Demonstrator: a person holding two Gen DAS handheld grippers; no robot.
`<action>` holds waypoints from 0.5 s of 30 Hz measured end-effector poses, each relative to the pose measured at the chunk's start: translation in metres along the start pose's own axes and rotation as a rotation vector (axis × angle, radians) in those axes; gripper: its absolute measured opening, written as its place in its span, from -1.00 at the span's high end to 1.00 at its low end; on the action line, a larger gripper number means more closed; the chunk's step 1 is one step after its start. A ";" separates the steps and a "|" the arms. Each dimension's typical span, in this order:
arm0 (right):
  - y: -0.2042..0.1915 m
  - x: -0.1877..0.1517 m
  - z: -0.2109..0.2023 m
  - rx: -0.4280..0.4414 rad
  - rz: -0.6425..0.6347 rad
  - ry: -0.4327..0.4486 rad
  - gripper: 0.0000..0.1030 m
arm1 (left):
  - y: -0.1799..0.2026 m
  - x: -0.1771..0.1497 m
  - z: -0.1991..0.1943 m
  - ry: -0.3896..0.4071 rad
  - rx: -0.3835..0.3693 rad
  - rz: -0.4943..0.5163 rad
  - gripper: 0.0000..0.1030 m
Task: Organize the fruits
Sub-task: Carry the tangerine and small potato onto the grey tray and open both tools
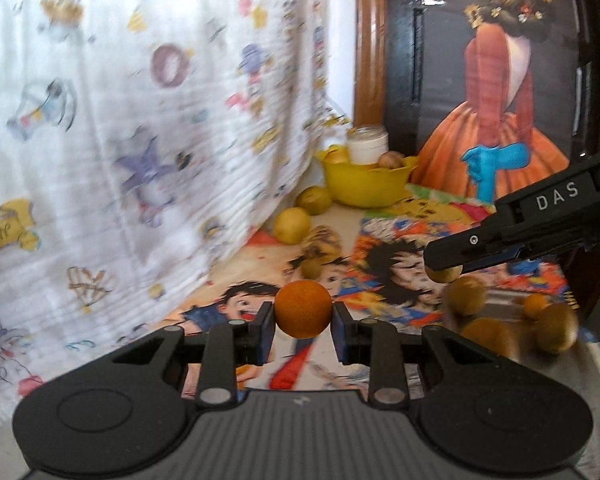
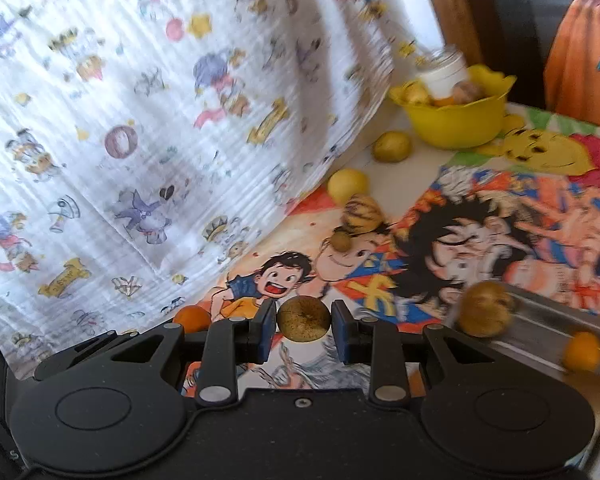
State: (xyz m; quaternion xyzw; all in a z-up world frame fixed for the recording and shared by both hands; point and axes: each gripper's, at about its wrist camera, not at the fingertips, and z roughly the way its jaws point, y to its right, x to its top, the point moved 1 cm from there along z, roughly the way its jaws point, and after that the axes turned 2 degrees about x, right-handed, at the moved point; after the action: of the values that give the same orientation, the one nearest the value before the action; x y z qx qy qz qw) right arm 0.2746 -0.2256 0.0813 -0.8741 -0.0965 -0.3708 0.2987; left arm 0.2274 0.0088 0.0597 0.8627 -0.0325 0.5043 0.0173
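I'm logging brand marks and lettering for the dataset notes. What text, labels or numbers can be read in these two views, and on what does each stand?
"DAS": white letters on the side of the right gripper, seen from the left wrist view.
Yellow scroll banners printed on the hanging cloth: lettering too blurred to read.
White jar in the yellow bowl: no readable label.

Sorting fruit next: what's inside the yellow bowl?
The yellow bowl holds a white jar, a yellowish fruit and a brownish one; anything beneath them is hidden.
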 end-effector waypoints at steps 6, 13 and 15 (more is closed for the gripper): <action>0.024 -0.017 -0.047 -0.030 0.005 0.039 0.38 | 0.035 -0.001 -0.016 0.018 -0.060 0.016 0.37; 0.060 -0.043 -0.079 -0.058 0.044 0.075 0.38 | 0.076 -0.009 -0.022 0.012 -0.119 0.047 0.37; 0.070 -0.055 -0.087 -0.074 0.048 0.107 0.38 | 0.086 -0.014 -0.022 0.004 -0.139 0.050 0.37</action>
State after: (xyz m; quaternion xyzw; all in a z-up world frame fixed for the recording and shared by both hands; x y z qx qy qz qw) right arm 0.2113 -0.3303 0.0587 -0.8656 -0.0458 -0.4130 0.2795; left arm 0.1950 -0.0754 0.0583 0.8574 -0.0891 0.5027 0.0647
